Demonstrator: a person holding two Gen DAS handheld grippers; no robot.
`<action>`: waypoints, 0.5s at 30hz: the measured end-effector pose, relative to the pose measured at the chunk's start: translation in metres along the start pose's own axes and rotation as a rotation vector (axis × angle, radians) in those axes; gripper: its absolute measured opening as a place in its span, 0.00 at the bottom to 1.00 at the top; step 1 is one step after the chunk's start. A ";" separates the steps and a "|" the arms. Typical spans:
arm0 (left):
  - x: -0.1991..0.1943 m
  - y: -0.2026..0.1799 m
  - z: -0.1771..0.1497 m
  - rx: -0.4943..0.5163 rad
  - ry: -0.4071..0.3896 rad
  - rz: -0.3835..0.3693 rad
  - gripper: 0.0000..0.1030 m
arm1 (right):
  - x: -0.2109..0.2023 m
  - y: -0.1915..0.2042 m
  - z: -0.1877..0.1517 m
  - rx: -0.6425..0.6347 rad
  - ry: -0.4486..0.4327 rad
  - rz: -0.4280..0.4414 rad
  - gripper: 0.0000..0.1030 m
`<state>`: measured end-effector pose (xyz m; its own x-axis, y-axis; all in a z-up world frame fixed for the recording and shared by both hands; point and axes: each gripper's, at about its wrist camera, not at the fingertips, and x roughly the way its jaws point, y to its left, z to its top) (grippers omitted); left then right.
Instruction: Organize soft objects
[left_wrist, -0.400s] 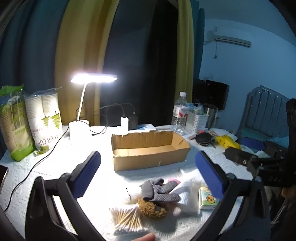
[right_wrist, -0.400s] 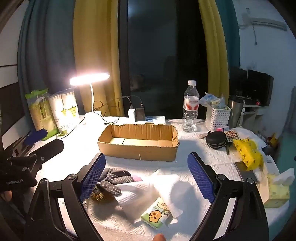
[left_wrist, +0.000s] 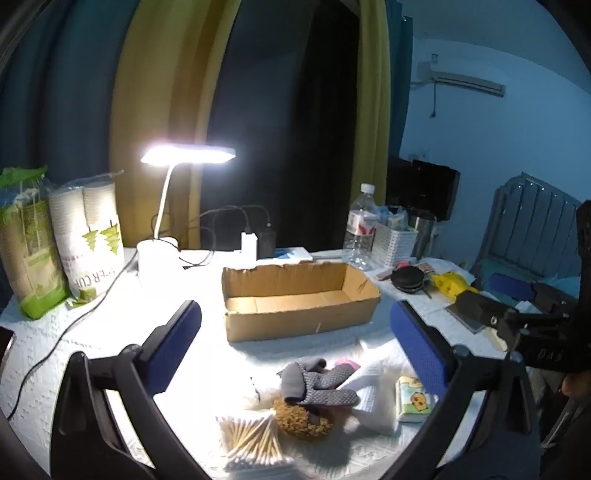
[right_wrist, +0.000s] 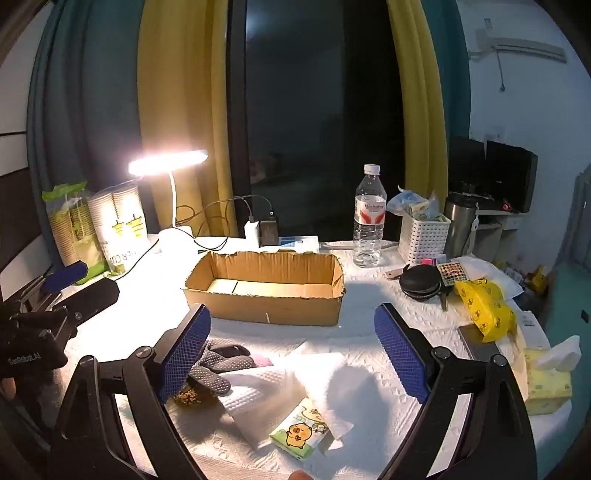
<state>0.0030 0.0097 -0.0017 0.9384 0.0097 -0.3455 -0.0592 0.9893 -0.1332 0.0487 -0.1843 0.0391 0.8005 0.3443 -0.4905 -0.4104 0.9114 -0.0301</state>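
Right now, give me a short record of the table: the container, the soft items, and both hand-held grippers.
container: cardboard box, open top, nothing visible inside
soft items: grey glove, white cloth, tissue pack, all on the table in front of the box
left hand-held gripper: open, holding nothing
right hand-held gripper: open, holding nothing

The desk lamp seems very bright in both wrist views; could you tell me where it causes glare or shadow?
Left wrist view: the desk lamp blows out the tablecloth before the cardboard box; the pile's near edge is blurred. Right wrist view: warmer glare left of the box, and a dark shadow falls on the white tissue; both views bend the curtains.
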 end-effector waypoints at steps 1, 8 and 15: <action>0.000 -0.002 0.000 0.005 -0.007 0.001 1.00 | 0.000 0.000 0.000 -0.001 0.000 -0.002 0.90; 0.005 -0.005 0.002 0.025 -0.002 0.003 1.00 | 0.001 -0.003 -0.001 -0.003 -0.014 -0.020 0.90; 0.012 -0.003 0.001 0.024 0.009 -0.001 1.00 | 0.006 -0.003 0.001 -0.008 -0.021 -0.033 0.90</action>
<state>0.0151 0.0068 -0.0043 0.9352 0.0073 -0.3540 -0.0498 0.9926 -0.1109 0.0555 -0.1851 0.0369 0.8227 0.3187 -0.4708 -0.3872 0.9205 -0.0533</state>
